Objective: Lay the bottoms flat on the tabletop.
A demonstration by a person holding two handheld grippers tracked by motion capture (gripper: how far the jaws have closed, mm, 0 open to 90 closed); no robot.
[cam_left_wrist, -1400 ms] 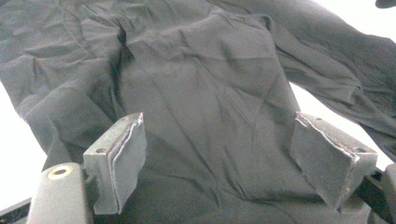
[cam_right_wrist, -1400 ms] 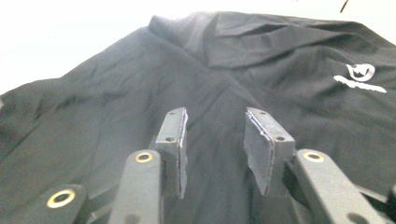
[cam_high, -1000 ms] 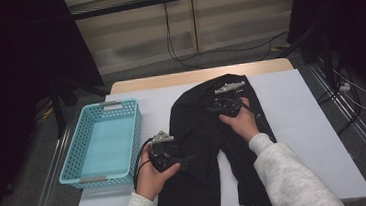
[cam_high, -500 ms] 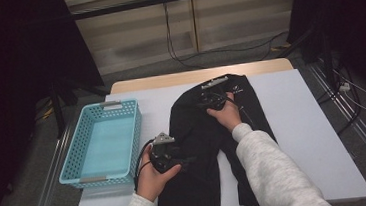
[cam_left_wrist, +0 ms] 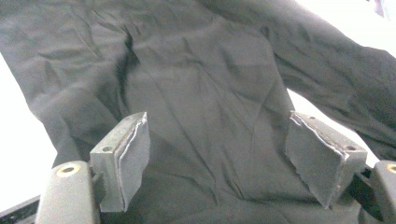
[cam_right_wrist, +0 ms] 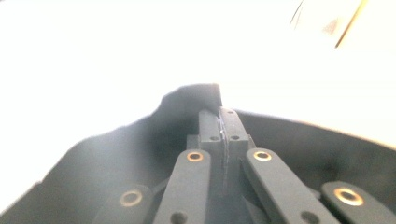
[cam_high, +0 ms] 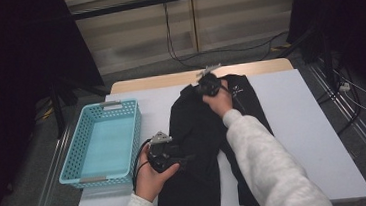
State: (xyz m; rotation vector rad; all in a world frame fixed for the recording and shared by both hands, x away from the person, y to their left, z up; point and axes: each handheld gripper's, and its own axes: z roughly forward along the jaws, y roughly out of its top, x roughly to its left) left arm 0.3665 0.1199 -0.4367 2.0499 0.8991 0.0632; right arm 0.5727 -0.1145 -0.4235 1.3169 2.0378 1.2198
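White table [cam_high: 314, 136]; black garment [cam_high: 198, 131] spread flat; blue basket [cam_high: 75, 157] beside

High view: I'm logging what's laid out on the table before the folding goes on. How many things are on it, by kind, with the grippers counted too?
Black garment: 1
Light blue basket: 1
Grippers: 2, the left gripper and the right gripper
Total: 4
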